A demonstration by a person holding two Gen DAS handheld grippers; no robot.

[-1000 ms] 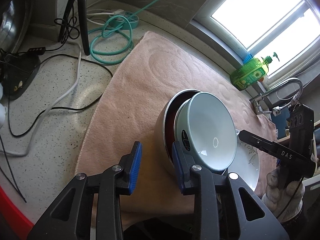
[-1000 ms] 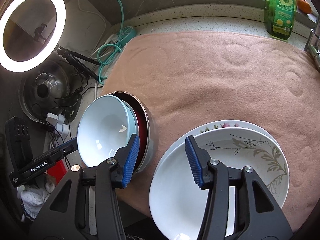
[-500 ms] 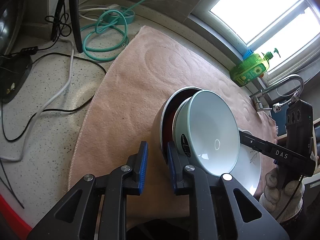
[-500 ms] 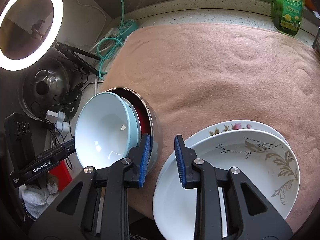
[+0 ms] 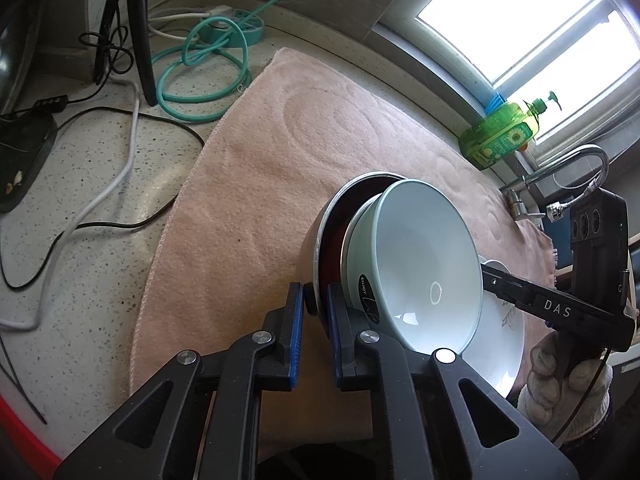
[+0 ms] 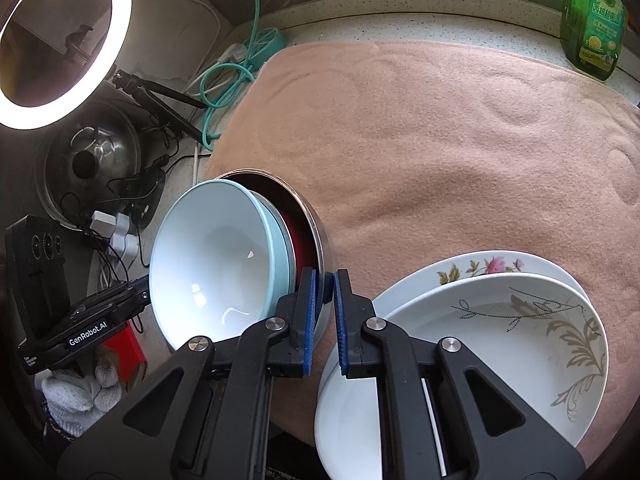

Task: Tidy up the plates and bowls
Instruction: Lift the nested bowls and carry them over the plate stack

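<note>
1. At the far left, the speckled table point(image 5: 80, 184) carries black and white cables and a coiled teal hose point(image 5: 200, 64); the right wrist view also shows a lit ring light point(image 6: 64, 40) and a steel pot lid point(image 6: 90, 156) there.
2. A pink towel point(image 5: 280, 160) covers the middle of the table.
3. On the towel's near edge sits a steel bowl with a red inside point(image 5: 332, 236), and a pale blue bowl point(image 5: 424, 264) is nested in it, tilted.
4. The left tongs point(image 5: 314, 308) are narrowed onto the steel bowl's rim, one blue pad inside and one outside; from this view it looks gripped.
5. The right tongs point(image 6: 325, 308) are likewise nearly shut on the same steel bowl's rim point(image 6: 316, 232) at its other side.
6. Just right of the bowls, two stacked plates lie on the towel: a leaf-patterned plate point(image 6: 500, 332) on top of a flowered plate point(image 6: 480, 266).
7. Far right, a green soap bottle point(image 5: 500, 136) stands by the window, near a faucet point(image 5: 560, 168).
</note>
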